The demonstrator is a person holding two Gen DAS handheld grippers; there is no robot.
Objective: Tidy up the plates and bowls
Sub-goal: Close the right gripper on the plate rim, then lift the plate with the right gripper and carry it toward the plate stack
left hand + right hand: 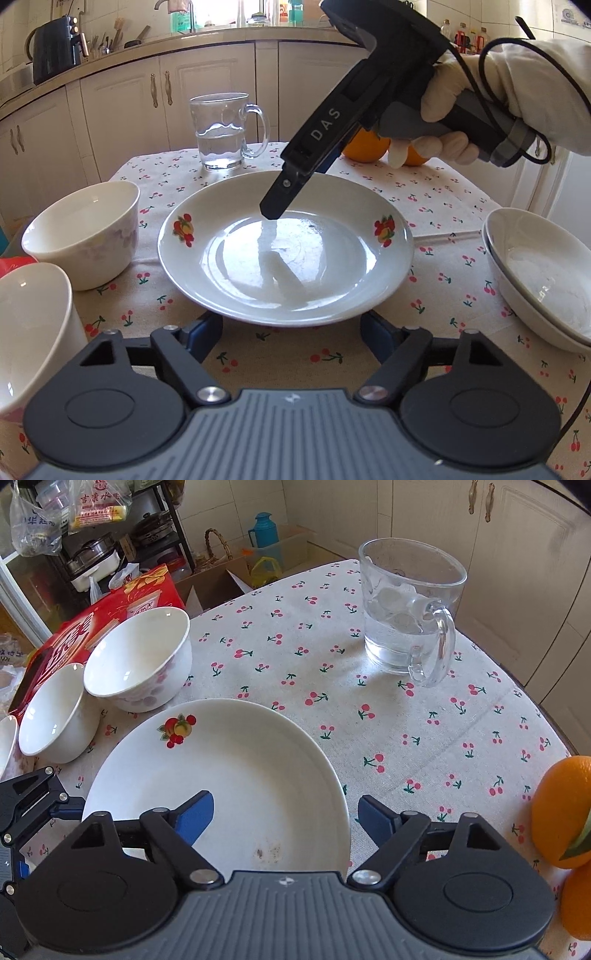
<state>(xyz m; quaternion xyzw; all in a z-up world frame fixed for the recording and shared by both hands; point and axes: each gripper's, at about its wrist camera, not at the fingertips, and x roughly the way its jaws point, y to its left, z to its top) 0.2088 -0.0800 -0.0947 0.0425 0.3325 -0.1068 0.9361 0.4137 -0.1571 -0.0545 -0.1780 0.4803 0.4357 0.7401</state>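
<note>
A white plate with fruit prints (284, 247) lies on the cherry-print cloth, also in the right wrist view (229, 775). My left gripper (291, 332) is open, its blue fingers straddling the plate's near rim. My right gripper (286, 818) is open above the plate, one finger over it, one past its rim; it shows in the left wrist view (273, 210) hovering over the plate's centre. Two white bowls (85, 236) (29, 332) stand left of the plate. Stacked shallow plates (539, 273) sit at the right.
A glass mug of water (225, 133) stands behind the plate. Oranges (565, 812) lie at the table's right edge. A red box (92, 627) sits behind the bowls (140, 661). Kitchen cabinets (129, 96) run behind the table.
</note>
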